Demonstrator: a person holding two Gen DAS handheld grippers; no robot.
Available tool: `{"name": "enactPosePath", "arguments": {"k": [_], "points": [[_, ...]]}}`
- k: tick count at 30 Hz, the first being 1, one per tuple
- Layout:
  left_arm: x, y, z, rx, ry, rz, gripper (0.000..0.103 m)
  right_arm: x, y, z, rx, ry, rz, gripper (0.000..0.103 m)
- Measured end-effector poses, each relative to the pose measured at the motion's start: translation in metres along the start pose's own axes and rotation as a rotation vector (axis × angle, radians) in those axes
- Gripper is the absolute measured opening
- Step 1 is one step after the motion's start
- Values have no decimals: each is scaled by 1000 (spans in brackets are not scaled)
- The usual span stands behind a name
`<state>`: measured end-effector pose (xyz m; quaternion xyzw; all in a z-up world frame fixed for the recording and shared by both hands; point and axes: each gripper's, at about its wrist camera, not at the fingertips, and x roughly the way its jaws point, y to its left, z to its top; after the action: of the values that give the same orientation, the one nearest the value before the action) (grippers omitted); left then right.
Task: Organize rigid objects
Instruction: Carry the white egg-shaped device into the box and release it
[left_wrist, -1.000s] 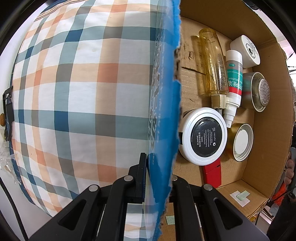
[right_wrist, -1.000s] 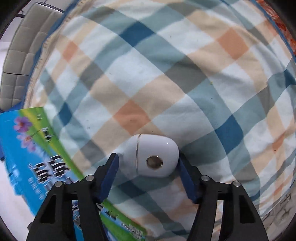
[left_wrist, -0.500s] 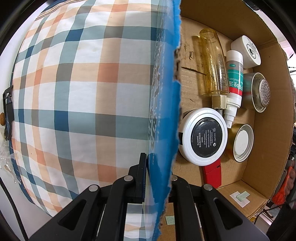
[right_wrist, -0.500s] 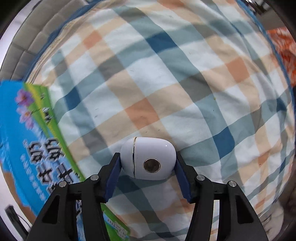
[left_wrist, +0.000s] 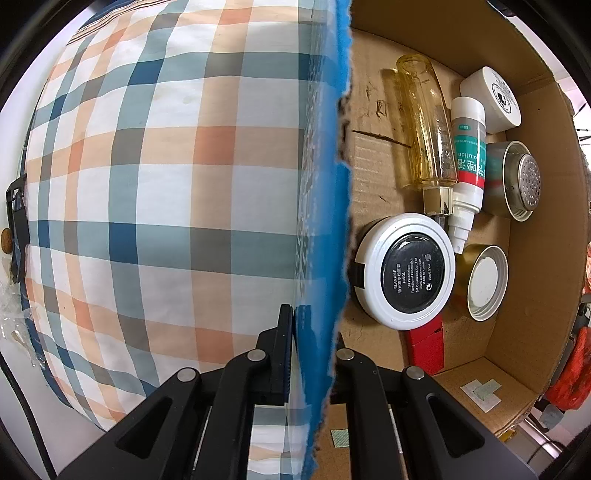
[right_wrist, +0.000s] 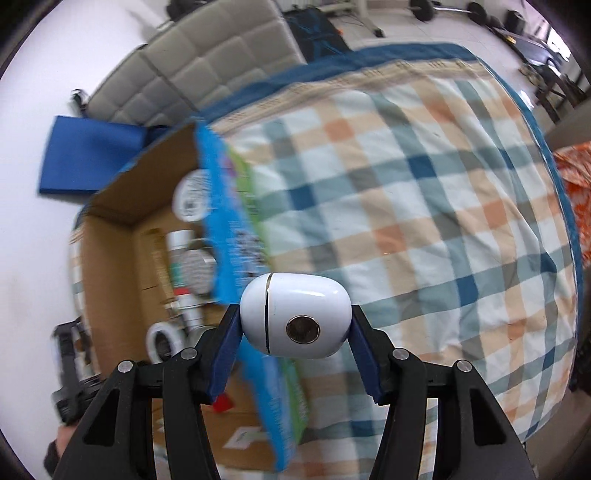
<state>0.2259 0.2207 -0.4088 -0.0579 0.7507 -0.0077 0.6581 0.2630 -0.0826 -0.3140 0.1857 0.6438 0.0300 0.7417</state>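
Glossy white egg-shaped case (right_wrist: 294, 316), light and slippery, sits clamped at its ends between the right gripper's (right_wrist: 294, 325) fingers, while the left gripper (left_wrist: 312, 354) pinches the cardboard box's (left_wrist: 535, 236) 9 o'clock wall.

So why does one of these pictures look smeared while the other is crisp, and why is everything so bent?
Right wrist view: the cardboard box and plaid bedspread are motion-blurred, yet the white egg-shaped case in the right gripper stays sharp, with a glare streak on top. Left wrist view: sharp throughout, with the round compact readable. Both bulge from the fisheye lens.

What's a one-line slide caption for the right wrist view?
Right gripper holds a white egg-shaped case above the plaid bedspread, beside the cardboard box.
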Motion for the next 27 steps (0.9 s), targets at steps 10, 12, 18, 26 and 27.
{"name": "enactPosePath", "arguments": {"k": [10,12,18,26,27], "points": [[0,-1,-2,-2,-4,-3,6,-28,80,17,-179,-38,67,59],[0,0,-3,-6,-4,-9,6,-23,96,22,-203,-29,81,59],[0,5,-4,-8,-5,-18,6,4,141,23,-290,35,99,59],[0,6,-5,-7,-5,-19,6,48,136,-21,-420,124,-55,59],[0,5,-5,-7,-5,-18,6,54,135,-28,-452,138,-86,59]]}}
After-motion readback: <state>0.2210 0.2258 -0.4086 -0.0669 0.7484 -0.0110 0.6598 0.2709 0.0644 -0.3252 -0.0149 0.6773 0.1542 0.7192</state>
